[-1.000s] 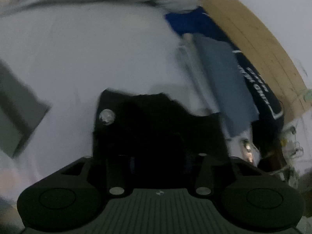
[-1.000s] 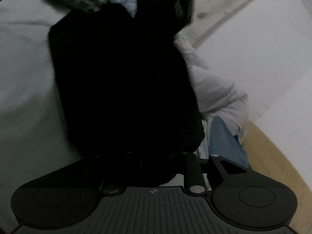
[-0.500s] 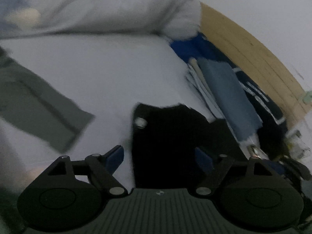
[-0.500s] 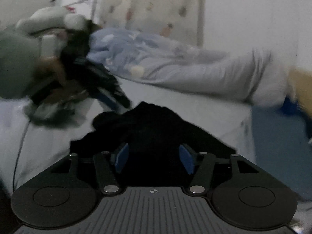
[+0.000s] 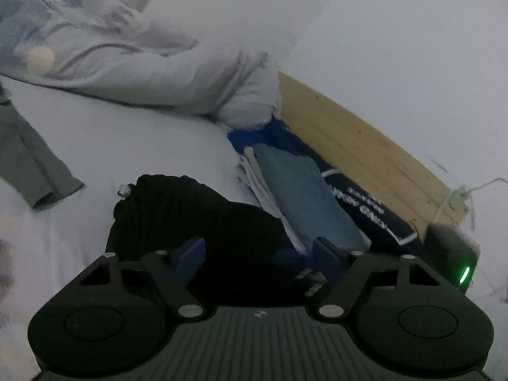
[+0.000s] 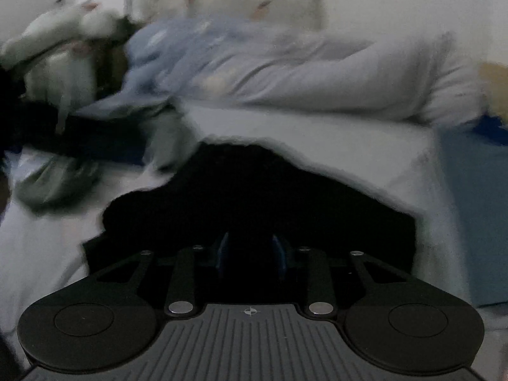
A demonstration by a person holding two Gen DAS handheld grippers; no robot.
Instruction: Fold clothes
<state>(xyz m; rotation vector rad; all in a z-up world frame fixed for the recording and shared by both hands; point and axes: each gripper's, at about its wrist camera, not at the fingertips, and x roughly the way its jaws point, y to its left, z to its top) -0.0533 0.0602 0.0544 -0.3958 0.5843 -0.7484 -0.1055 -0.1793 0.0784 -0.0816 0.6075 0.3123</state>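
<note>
Two blue-padded fingers of the left gripper (image 5: 258, 254) stand wide apart and are closing, with the black garment (image 5: 197, 216) lying between and beneath them; neither pad presses on the cloth, so this gripper is released. The right gripper (image 6: 250, 254) has its fingers much nearer together and closing as well, and the same black garment (image 6: 254, 197) fills the dark gap between them, but that view is too dim and blurred to tell whether the pads pinch the cloth. The garment lies crumpled on the white sheet of the bed (image 5: 127, 146). Just beside it, toward the wooden bed frame (image 5: 358, 155), lies a stack of folded clothes (image 5: 304, 197), a light blue piece on top and a navy printed one beneath. A grey-green garment (image 5: 28, 165) lies well apart at the left, and a pale quilt (image 5: 152, 73) is bunched along the far side.
</note>
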